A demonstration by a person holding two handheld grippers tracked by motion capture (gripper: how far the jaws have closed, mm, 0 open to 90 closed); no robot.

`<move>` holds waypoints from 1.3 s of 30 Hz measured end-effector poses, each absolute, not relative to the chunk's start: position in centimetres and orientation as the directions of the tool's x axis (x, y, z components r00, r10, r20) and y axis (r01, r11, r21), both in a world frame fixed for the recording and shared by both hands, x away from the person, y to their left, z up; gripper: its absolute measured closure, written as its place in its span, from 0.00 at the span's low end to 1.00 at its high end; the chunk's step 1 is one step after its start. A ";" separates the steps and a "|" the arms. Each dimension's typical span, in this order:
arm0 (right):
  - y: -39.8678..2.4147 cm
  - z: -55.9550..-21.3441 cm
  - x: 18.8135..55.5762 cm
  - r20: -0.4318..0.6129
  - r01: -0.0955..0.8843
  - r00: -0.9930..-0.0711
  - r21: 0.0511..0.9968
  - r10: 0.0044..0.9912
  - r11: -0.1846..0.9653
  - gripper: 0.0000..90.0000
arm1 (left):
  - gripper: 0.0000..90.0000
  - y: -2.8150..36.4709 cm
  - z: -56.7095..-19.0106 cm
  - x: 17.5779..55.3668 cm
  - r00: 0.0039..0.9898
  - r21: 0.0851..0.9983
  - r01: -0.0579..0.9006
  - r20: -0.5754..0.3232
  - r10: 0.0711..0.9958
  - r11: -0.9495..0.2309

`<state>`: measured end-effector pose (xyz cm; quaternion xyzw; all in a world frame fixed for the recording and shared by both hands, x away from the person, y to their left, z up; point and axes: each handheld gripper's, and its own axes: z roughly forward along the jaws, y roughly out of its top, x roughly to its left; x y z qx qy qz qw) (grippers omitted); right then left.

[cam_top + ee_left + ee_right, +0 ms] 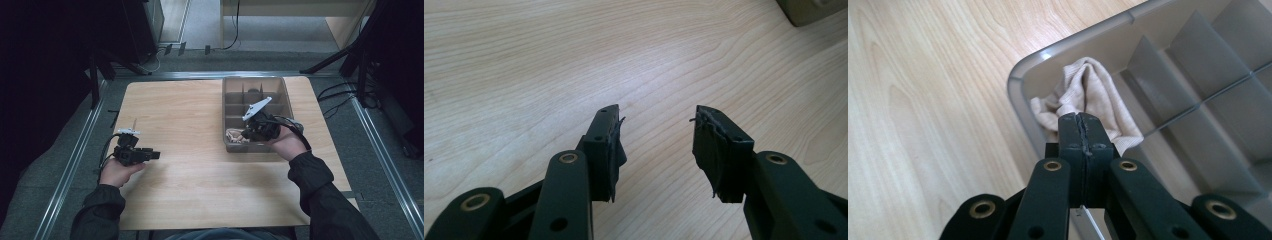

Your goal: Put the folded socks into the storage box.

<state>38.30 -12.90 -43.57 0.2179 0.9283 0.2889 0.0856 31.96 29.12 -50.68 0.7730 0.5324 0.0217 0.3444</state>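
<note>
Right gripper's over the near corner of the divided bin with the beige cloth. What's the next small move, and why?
Probably lift the right gripper a little higher, straight up. Its jaws are shut at the beige cloth, which sits bunched in the near corner compartment of the grey bin, below the rim. Whether the cloth is truly pinched is hard to tell. The left gripper is open over the table.

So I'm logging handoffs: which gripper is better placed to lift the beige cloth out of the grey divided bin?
Right gripper: hovers shut over beige cloth in grey divided bin. Left gripper is open over bare table.
</note>
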 end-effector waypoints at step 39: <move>-13.9 -47.3 32.1 0.036 0.354 -0.894 0.667 0.447 0.655 0.65 | 0.48 26.2 -50.8 32.2 0.518 0.563 0.774 -0.302 0.800 -0.289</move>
